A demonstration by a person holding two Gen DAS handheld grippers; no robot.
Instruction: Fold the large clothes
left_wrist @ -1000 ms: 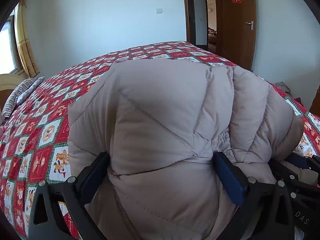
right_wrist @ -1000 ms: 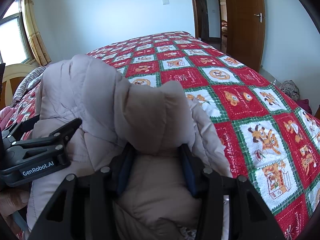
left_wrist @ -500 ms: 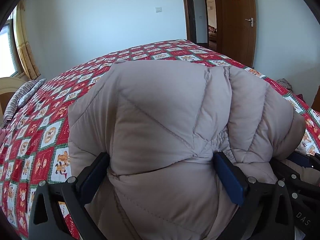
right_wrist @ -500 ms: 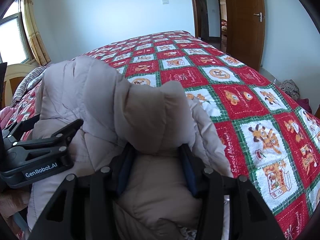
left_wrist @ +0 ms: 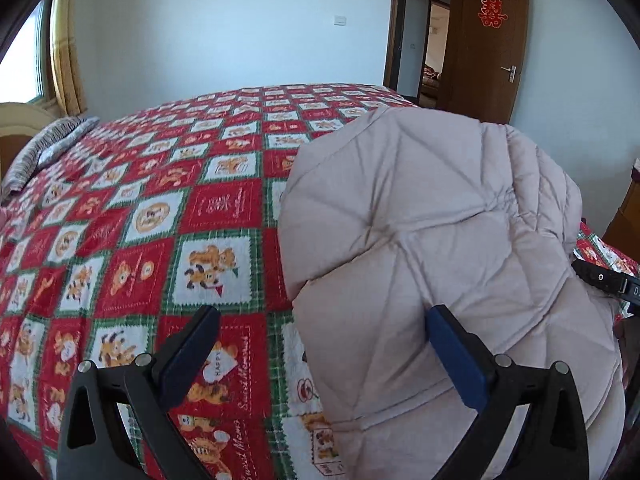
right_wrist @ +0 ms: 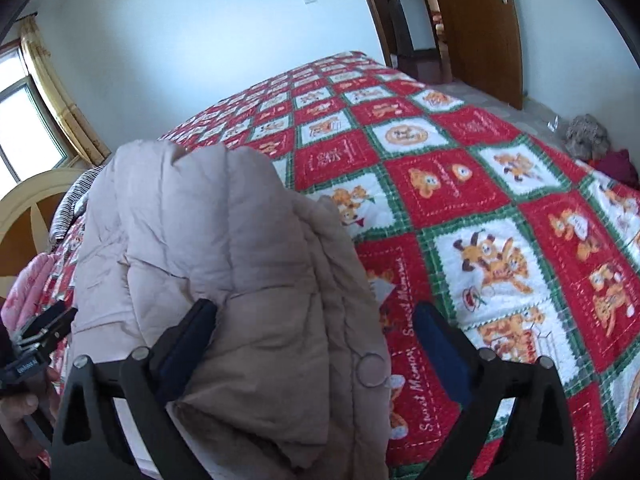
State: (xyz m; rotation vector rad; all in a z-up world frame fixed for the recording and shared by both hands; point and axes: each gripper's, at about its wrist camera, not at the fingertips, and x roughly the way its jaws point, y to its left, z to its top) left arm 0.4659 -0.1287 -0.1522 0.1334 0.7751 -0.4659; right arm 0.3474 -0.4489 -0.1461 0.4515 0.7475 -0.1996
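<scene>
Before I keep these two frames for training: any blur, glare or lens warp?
Left wrist view: sharp, the quilt bulges from fisheye, window blown out. Right wrist view: tilted, slight smear, quilted coat readable, dark vignette in corners.

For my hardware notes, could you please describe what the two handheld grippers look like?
Both the left gripper and right gripper have matte black, skeletal triangular frames with silver rivets and flat dark-blue pads. The left one's side carries small white lettering, too small to read.
</scene>
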